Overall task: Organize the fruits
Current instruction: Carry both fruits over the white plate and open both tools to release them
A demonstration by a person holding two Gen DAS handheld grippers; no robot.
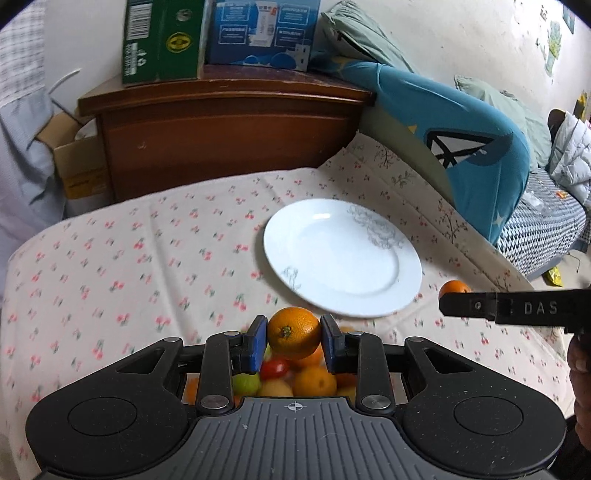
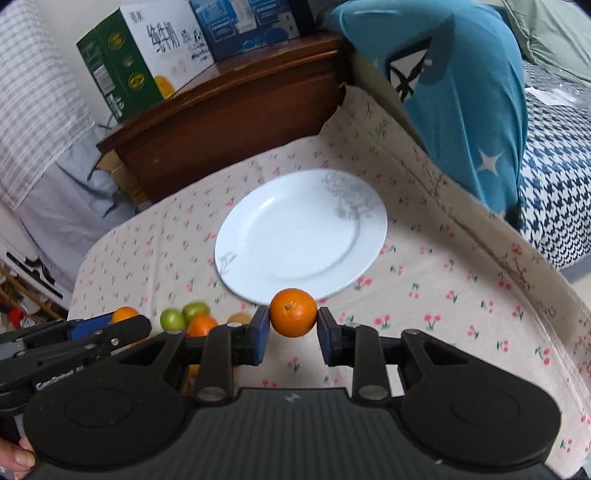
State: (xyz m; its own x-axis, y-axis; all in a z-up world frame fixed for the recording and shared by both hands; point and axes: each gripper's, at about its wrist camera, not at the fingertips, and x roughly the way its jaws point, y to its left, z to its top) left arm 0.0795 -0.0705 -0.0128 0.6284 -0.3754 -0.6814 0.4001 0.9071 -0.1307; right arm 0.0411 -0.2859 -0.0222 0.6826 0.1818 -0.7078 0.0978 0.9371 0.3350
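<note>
In the left wrist view, the left claw [image 1: 294,338] grips a large orange [image 1: 293,332] between its blue pads, lifted above a heap of mixed fruit [image 1: 291,380] that shows through the gap behind the pads: a small red tomato [image 1: 274,368], a green fruit [image 1: 245,384], a yellow one and more oranges. Beyond it, a white plate [image 1: 341,256] with grey flower drawings lies empty on the tabletop [image 1: 147,251], which is covered with a cherry-print cloth. At the right edge the right claw [image 1: 447,304] reaches in, a small orange [image 1: 455,286] showing just behind its black tip. A dark wooden cabinet [image 1: 221,129] stands beyond the tabletop, carrying a green carton [image 1: 162,40] and a blue carton [image 1: 262,33]; a blue pillow [image 1: 461,140] leans at the right

In the right wrist view, the right claw [image 2: 293,323] pinches the small orange [image 2: 293,312] between its blue pads, held above the cloth just in front of the plate's [image 2: 299,236] near rim. At the lower left the left claw [image 2: 110,326] comes in from the side; the large orange [image 2: 125,314] peeks out at its tip. Near it lie two green fruits [image 2: 184,315] and another orange [image 2: 201,325] on the tabletop [image 2: 443,295]
</note>
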